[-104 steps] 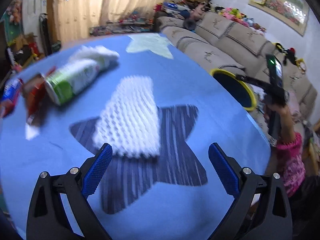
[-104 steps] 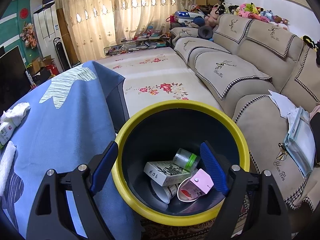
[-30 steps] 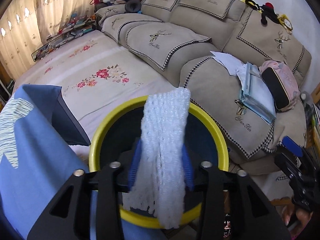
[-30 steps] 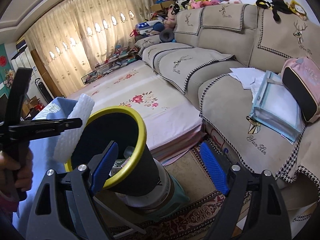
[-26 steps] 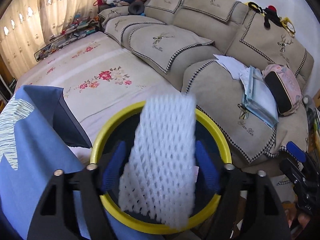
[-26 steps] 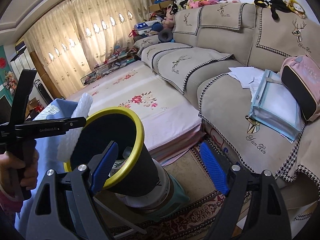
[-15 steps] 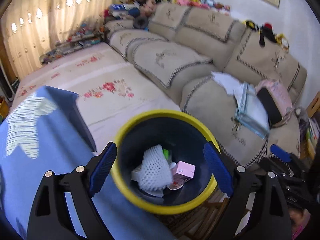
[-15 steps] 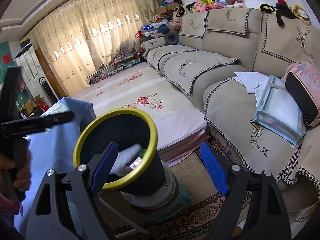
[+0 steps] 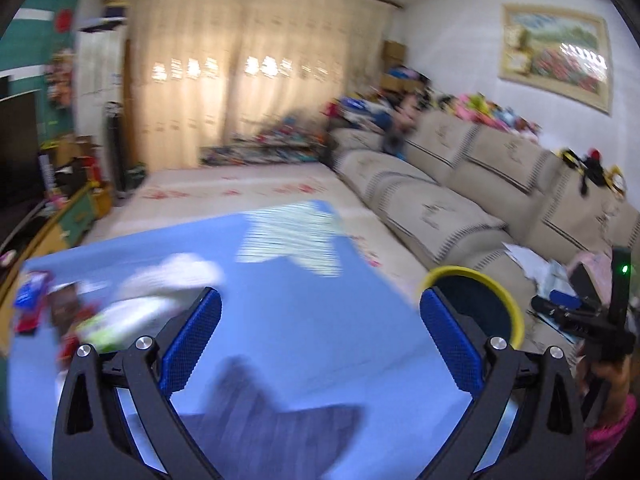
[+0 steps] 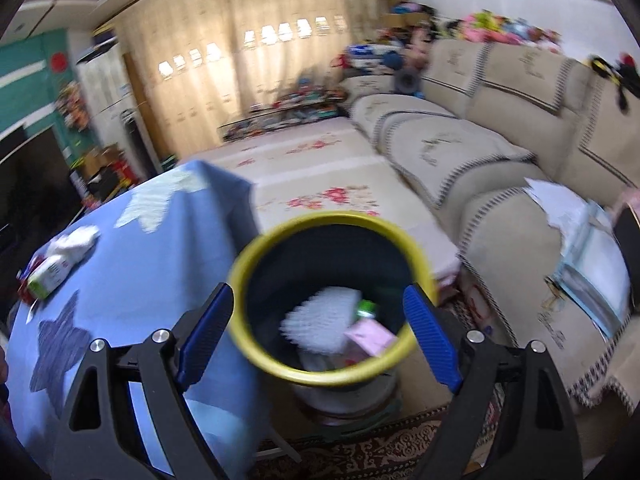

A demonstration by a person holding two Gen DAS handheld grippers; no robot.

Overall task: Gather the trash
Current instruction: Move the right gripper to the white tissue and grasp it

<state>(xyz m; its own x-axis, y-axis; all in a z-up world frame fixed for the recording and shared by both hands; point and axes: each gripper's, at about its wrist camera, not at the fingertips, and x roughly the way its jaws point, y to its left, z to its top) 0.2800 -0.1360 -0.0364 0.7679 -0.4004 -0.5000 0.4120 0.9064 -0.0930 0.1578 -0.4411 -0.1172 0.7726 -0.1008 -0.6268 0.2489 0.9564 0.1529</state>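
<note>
A home living room is shown. A long beige sectional sofa (image 9: 460, 184) with embroidered covers is seen along the right of both views, with plush toys (image 9: 492, 106) heaped on its back. Full-height cream curtains (image 9: 256, 80) are hung across the upper centre, and a framed landscape painting (image 9: 556, 54) is mounted at upper right. A floral rug (image 10: 320, 176) is spread at centre, and a dark television screen (image 10: 28, 172) is seen at the left edge.
</note>
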